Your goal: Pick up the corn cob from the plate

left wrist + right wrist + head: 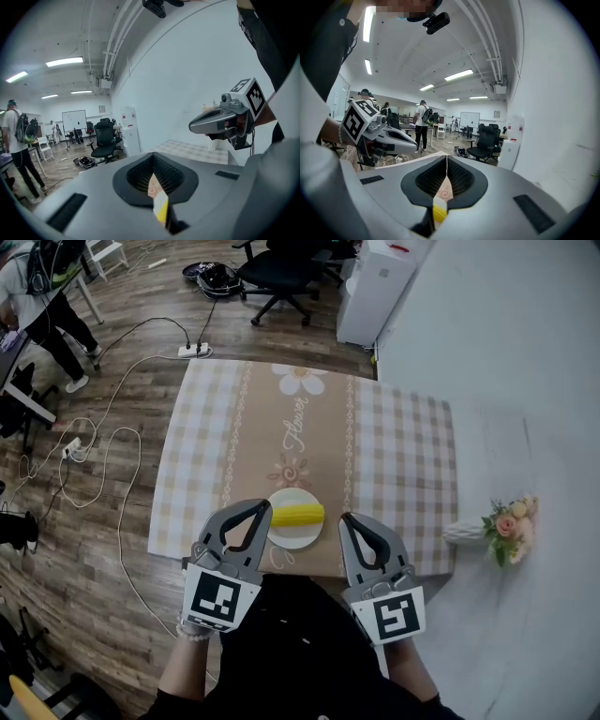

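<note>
Now the corn cob (pixel 298 515) is laid across the plate (pixel 292 543) at the table's (pixel 394 446) near edge, flanked by left gripper (pixel 260 509) and right gripper (pixel 349 520), both clenched empty; unless they are opened, it could be knocked rolling.

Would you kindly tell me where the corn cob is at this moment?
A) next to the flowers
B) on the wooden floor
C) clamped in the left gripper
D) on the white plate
D: the corn cob lies across the white plate on the checked tablecloth, while the left gripper and the right gripper are both shut on nothing.
</note>
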